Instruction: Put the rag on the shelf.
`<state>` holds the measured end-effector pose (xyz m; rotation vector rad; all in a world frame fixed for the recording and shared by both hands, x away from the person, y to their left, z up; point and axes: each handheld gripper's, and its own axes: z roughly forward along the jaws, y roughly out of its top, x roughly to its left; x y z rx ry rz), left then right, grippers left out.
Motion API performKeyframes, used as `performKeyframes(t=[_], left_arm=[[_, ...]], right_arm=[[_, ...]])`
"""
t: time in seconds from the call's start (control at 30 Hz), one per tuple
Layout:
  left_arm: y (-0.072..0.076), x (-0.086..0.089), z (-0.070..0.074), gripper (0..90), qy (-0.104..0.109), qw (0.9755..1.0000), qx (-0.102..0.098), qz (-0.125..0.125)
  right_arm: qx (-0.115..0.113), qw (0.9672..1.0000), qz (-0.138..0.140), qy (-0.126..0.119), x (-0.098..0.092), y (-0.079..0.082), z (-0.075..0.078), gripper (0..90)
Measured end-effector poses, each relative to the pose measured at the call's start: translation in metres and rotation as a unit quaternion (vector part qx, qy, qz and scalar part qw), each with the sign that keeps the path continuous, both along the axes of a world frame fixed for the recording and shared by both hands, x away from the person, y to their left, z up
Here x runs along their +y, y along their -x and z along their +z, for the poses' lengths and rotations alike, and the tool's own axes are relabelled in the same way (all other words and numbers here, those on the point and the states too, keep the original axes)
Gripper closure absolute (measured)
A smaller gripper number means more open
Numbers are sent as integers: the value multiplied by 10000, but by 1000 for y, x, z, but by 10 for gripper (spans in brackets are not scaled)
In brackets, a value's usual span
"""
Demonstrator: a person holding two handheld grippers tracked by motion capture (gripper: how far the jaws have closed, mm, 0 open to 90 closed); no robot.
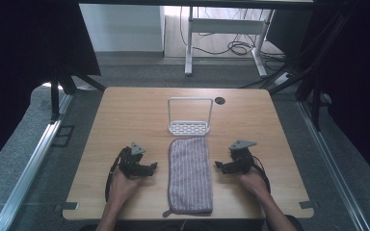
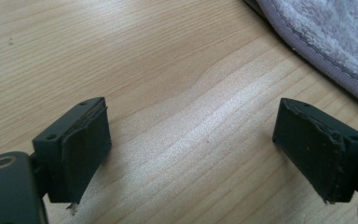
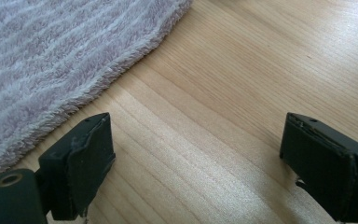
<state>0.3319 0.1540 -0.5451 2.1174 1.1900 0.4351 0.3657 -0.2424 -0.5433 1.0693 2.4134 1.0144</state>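
A folded purple striped towel lies flat at the centre of the wooden counter. Its long axis runs from the person's edge toward the far edge, and a small hanging loop protrudes at the near left corner. A white wire rack stands upright just beyond the towel's far end, nearly touching it.

The left claw rests just left of the towel, pointing toward it, jaws spread wide with bare counter between them. The right claw rests just right of the towel, pointing toward it, jaws likewise wide apart and holding nothing. Neither claw touches the towel.
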Motion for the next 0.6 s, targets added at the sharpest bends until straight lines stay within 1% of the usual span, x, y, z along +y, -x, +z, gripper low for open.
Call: performKeyframes(t=[0.07, 0.6], left_arm=[[0, 1, 0, 134, 4, 10000, -11, 29], [0, 1, 0, 127, 10, 10000, -11, 54]], right_arm=[[2, 10000, -8, 2, 0, 0, 0, 93], [11, 10000, -25, 4, 0, 0, 0, 92]])
